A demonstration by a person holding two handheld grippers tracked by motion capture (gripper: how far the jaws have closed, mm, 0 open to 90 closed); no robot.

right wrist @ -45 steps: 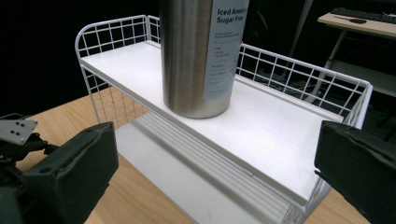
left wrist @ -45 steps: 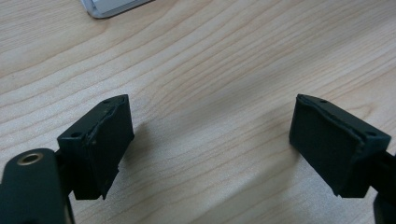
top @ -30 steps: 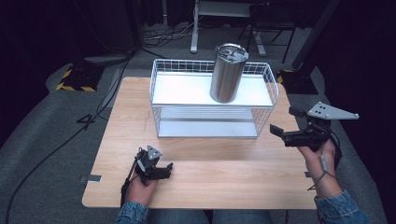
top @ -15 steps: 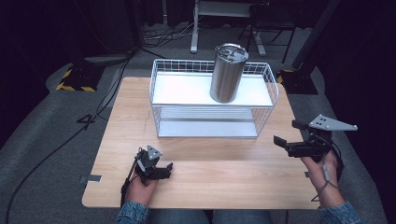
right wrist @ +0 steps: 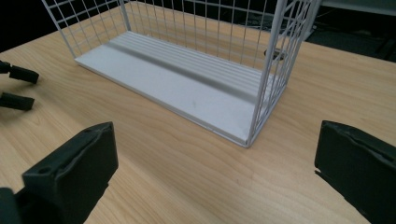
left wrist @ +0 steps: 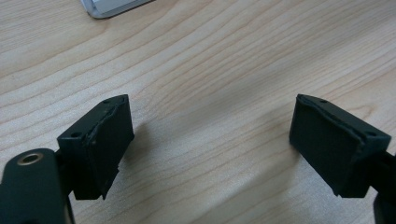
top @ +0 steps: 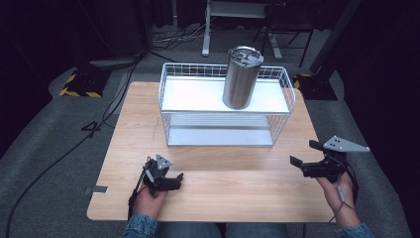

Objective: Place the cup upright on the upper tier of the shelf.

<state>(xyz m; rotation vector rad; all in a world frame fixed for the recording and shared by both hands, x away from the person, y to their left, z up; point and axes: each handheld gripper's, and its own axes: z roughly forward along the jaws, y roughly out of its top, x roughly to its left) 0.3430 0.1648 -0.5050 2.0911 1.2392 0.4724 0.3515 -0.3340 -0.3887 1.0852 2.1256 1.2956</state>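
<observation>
Across the middle of the high view lies a light wooden table point(top: 213, 178), and toward its upper half stands a white wire rack point(top: 168, 106) with two levels. On the rack's upper shelf, right of centre, a steel tumbler point(top: 241, 77) stands upright with its lid on. The lower shelf point(right wrist: 177, 86) is a pale ribbed panel, bare in the right gripper view, where it runs from the upper left of the frame down to the rack's near corner post at centre right.

At the lower left of the high view, the left gripper point(top: 174, 179) sits low over the table near the front edge, held by the left hand point(top: 148, 198), well apart from the rack. Its own view looks almost straight down at the wood grain; its jaws are spread wide with nothing between them, and a corner of the rack's base point(left wrist: 112, 7) shows at the top of that frame.

At the lower right of the high view, the right gripper point(top: 301, 152) is held by the right hand point(top: 339, 191) near the table's right edge, its grey plate point(top: 344, 145) on top, pointing left toward the rack. Its jaws are likewise released and empty, one at each lower corner of its own view, with the rack's corner between them farther off. It looks to hover a little above the table, though the height is hard to judge. At the left edge of the right gripper view, the left gripper's two black tips point(right wrist: 16, 88) show over the wood.

Dark floor and cables point(top: 163, 39) surround the table.
</observation>
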